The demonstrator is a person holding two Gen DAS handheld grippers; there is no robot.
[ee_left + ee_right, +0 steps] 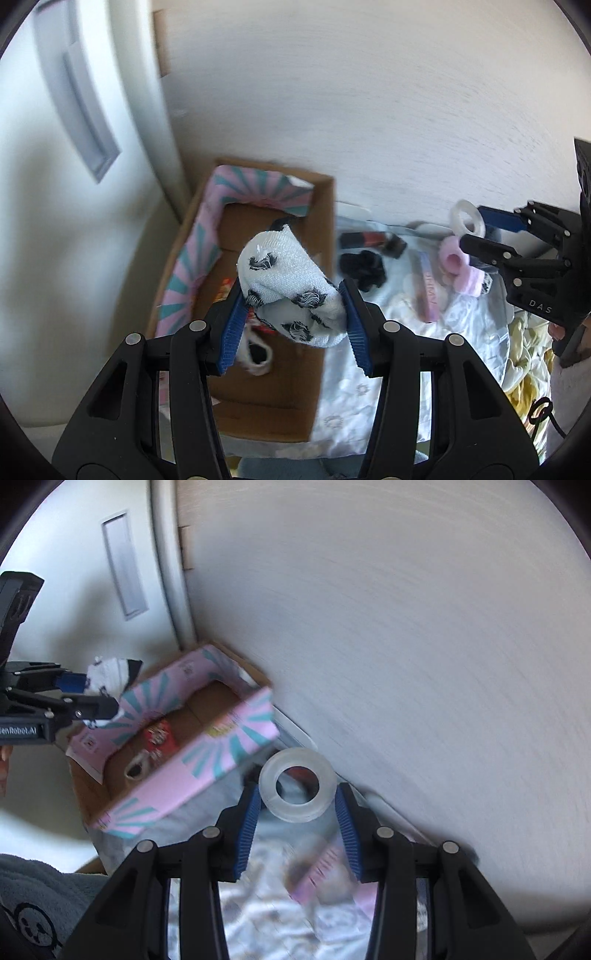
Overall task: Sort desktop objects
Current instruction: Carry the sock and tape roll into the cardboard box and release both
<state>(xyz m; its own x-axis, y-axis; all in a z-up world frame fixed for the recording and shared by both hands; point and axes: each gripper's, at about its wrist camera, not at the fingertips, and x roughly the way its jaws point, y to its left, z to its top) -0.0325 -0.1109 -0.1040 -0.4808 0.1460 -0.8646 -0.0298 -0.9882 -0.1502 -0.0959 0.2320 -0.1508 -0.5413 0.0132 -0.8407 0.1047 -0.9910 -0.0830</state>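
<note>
My left gripper (295,310) is shut on a white sock with black spots (291,288) and holds it above the cardboard box (258,391) with pink and teal flaps. My right gripper (298,808) is shut on a clear tape roll (297,789), held in the air to the right of the box (199,771). In the left wrist view the right gripper (480,232) and the roll (466,218) show at the far right. In the right wrist view the left gripper (92,698) and its sock (110,675) show at the left edge.
Inside the box lie a red packet (159,738) and a small sock (256,350). On the pale cloth (354,391) lie a black scrunchie (364,267), a pink fuzzy item (460,264), a pink box (428,291) and a dark tube (369,238). A wall stands behind.
</note>
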